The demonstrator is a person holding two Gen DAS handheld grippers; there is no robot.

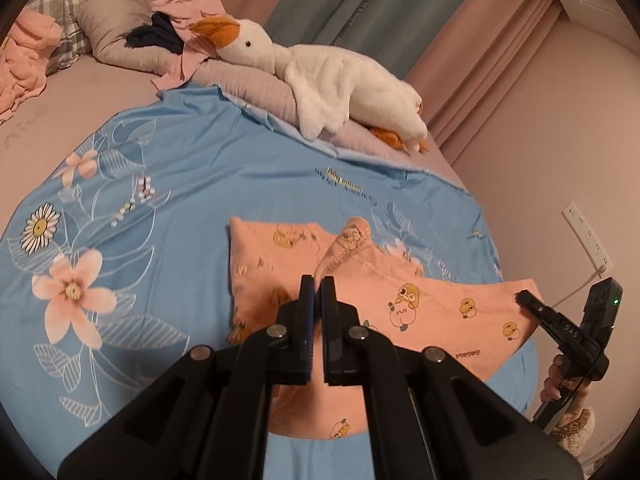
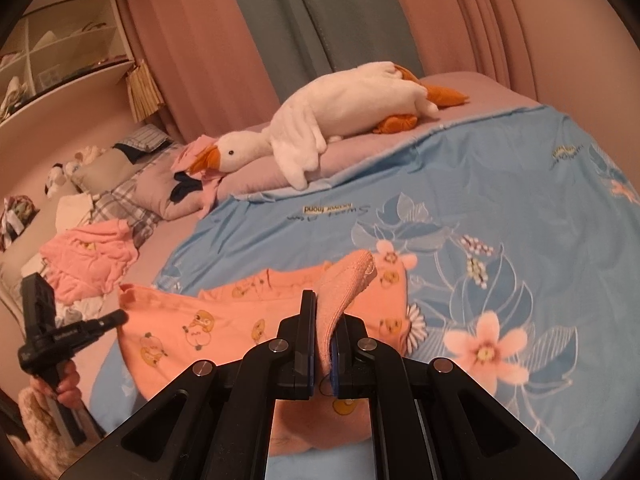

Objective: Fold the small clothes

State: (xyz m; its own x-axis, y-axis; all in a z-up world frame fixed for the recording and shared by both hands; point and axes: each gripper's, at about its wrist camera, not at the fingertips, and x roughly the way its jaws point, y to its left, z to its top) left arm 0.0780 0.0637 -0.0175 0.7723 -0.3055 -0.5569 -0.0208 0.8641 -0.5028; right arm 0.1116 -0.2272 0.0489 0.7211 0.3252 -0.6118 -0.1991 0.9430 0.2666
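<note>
A small pink garment point(image 1: 432, 300) with yellow duck prints lies on the blue floral sheet point(image 1: 168, 168); it also shows in the right wrist view point(image 2: 208, 320). My left gripper point(image 1: 318, 282) is shut on the garment's near edge and holds it lifted. My right gripper point(image 2: 322, 304) is shut on a ribbed pink cuff point(image 2: 352, 276) of the same garment, which sticks up between its fingers. The right gripper also shows at the right edge of the left wrist view point(image 1: 520, 295), and the left gripper at the left edge of the right wrist view point(image 2: 120, 315).
A white plush goose point(image 1: 332, 76) lies on a mauve pillow at the back of the bed. A pile of pink clothes point(image 2: 92, 256) sits at the left. Pillows, curtains and a wall shelf point(image 2: 60, 52) stand behind. A wall socket point(image 1: 586, 236) is on the right.
</note>
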